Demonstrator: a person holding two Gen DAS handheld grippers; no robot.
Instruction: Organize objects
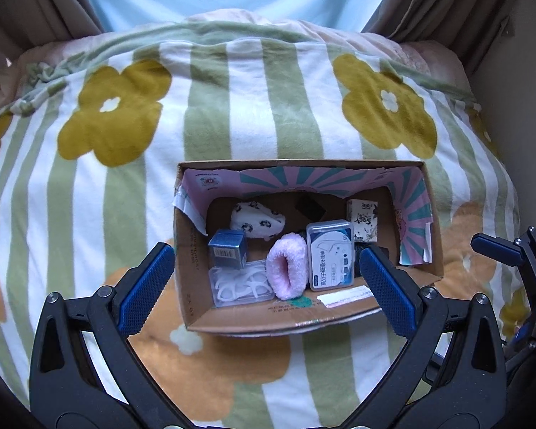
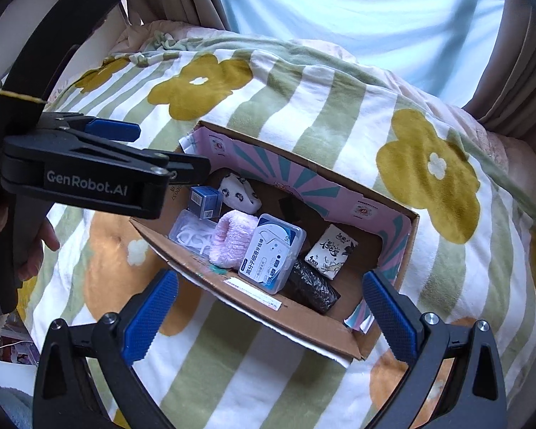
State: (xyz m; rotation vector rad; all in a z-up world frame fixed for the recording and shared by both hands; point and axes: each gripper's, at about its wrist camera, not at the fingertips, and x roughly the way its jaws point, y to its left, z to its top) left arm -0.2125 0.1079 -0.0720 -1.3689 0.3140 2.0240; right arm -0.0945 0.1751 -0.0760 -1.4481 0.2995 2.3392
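open cardboard box [image 1: 305, 321] on blanket holds pink scrunchie [image 1: 287, 270], floss case [image 1: 330, 255]

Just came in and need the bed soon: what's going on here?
A person is sorting small things with two handheld grippers. A cardboard box on the flowered blanket already holds a pink fuzzy roll, a floss-pick case, a blue box and more. The left gripper and right gripper hover open, holding nothing.

left gripper [image 1: 266, 273] spread wide, empty; right gripper [image 2: 269, 302] spread wide, empty.
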